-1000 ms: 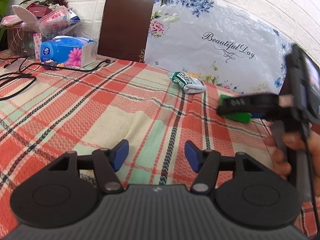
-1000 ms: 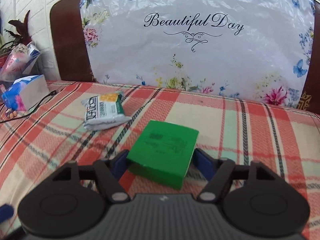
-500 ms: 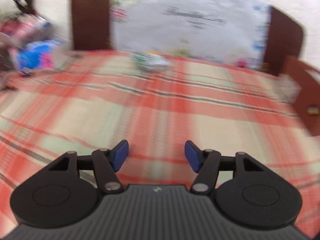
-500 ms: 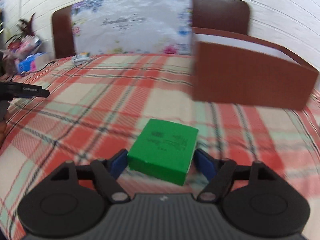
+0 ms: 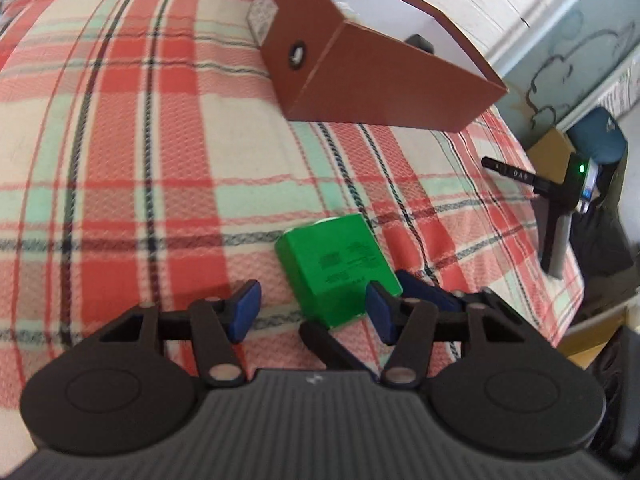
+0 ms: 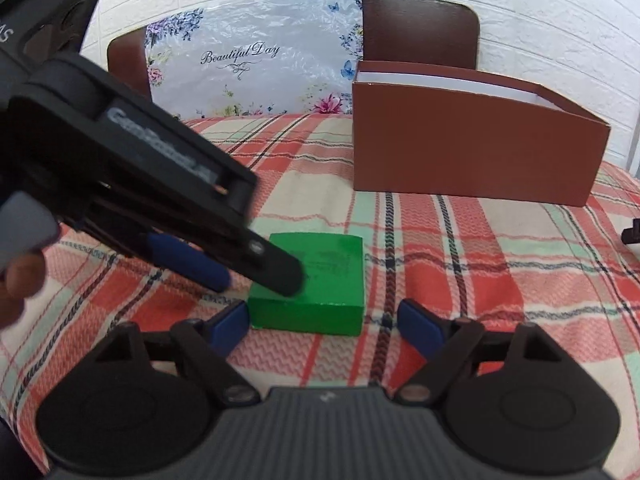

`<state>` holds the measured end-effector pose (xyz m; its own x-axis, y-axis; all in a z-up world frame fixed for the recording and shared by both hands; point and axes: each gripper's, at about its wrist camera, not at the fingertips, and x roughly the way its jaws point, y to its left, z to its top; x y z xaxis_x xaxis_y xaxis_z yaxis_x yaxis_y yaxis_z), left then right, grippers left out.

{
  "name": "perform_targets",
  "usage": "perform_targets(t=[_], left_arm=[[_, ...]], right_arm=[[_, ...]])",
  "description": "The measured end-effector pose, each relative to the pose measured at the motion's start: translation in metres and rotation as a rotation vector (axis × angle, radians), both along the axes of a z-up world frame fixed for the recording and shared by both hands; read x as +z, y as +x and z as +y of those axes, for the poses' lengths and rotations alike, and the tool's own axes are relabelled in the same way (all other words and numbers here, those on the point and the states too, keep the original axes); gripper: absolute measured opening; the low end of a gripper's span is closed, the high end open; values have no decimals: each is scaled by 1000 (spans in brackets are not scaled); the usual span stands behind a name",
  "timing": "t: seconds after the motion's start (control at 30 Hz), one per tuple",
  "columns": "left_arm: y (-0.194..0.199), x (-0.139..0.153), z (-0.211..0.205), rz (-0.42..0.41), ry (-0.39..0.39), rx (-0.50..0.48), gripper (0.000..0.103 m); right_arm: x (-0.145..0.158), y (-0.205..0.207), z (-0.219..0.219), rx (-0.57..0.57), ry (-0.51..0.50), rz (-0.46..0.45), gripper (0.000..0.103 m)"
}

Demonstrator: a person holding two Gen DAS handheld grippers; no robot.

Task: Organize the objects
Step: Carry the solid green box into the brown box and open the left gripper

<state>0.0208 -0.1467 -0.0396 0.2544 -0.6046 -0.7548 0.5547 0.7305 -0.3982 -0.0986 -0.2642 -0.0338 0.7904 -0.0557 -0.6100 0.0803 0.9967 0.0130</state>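
Lying flat on the checked cloth (image 6: 460, 248) short of the brown box (image 6: 476, 140), the green block (image 6: 320, 280) looked light, stiff and smooth-faced, best pinched across its straight sides, between the spread right gripper (image 6: 322, 326), whose jaws had just been closing; the left gripper (image 5: 312, 308) stood spread beside it.

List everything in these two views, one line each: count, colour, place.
green box: one, green, flat on the tablecloth
open box: one, brown outside, white inside, behind the green box
tablecloth: one, red, cream and mint plaid, under both boxes
floral sheet: one, white, reads "Beautiful Day", upright at the far edge
chair backs: two, dark brown, behind the sheet
black device: one, green light, past the tablecloth's right edge
hand: one, at the left gripper's handle
left gripper: black, blue pads, open, a finger over the green box
right gripper: black, blue pads, jaws just been closing, green box between them, not clamped
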Motion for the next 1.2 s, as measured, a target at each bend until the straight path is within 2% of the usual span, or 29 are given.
perform_targets(t=[0.03,0.07,0.13,0.2,0.37,0.47,0.53,0.67,0.73,0.77,0.83,0.87,0.93,1.07,1.13,1.2], left_arm=[[2,0,-5,-11,-4,-11,55],[5,1,-8,2,-15,-24,48],[11,9,-16,10,-10,-27,45],[17,29,-28,-10,-34,-45,43],[32,88,-85,-180,-118,-119,43],[49,108,-126,-235,-167,-151,43],[62,117,-152,-271,-188,-167,43],[90,119,-198,-256,-205,-172,43],[99,112,-213,-271,-190,-158,45],[105,108,-216,-280,-158,-137,46],[110,101,-215,-271,-79,-100,44],[109,98,-209,-258,-80,-102,47],[102,98,-185,-274,-138,-119,50],[70,102,-147,-396,-134,-128,49],[59,99,-126,-399,-148,-131,49],[50,92,-109,-408,-150,-124,49]], right_arm=[[0,2,0,15,3,-1,61],[0,5,0,23,3,1,61],[3,9,-7,14,39,1,60],[11,9,-17,-9,66,-33,60],[55,16,-51,-107,-60,-232,61],[81,37,-88,-182,-74,-287,61],[95,51,-114,-225,-77,-308,61],[107,81,-158,-279,-87,-300,61],[104,97,-176,-293,-82,-284,63],[100,106,-183,-292,-84,-274,65],[85,120,-189,-325,-87,-224,79],[80,121,-189,-349,-79,-210,78],[79,103,-179,-355,-75,-266,78],[76,57,-149,-361,-38,-336,84],[71,39,-131,-353,18,-319,84],[59,23,-118,-322,94,-260,85]])
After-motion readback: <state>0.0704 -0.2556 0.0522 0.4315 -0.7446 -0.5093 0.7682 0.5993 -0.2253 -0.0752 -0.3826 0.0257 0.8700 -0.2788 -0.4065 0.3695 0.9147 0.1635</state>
